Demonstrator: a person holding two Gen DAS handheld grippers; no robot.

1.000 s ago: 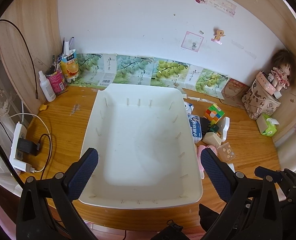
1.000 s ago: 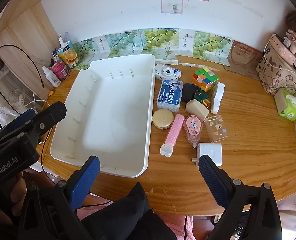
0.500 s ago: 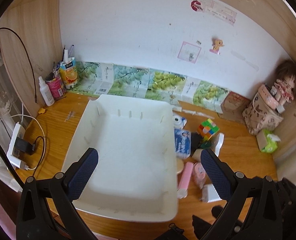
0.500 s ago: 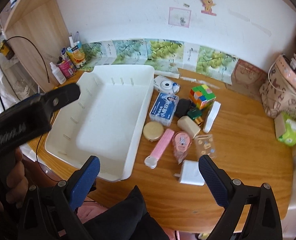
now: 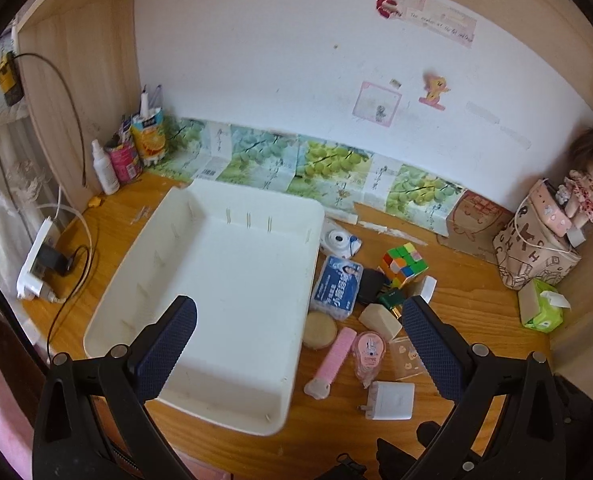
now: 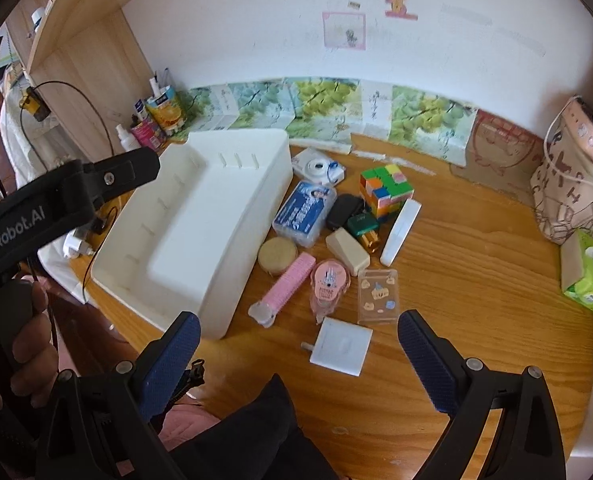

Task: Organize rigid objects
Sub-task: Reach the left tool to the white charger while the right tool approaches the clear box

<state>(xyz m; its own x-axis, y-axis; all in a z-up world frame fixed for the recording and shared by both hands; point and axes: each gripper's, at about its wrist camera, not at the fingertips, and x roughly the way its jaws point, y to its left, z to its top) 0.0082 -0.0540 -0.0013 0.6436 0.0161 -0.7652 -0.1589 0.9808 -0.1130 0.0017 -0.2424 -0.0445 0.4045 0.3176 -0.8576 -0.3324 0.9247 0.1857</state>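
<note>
Rigid objects sit clustered at centre frame on the wooden desk point(image 6: 476, 280), just right of the empty white tray point(image 6: 200, 220). From the right wrist view I see the Rubik's cube point(image 6: 385, 190) at the top of the cluster, the blue tissue pack point(image 6: 304, 214) touching the tray wall, the pink comb point(image 6: 284, 290) and the white charger point(image 6: 341, 346) lowest. My right gripper point(image 6: 294, 364) hangs above the desk edge, fingers spread wide, holding nothing. In the left wrist view my left gripper point(image 5: 296, 350) hovers over the tray's lower right corner, fingers wide apart too, empty. A hand point(image 6: 30, 352) grips its handle at lower left.
</note>
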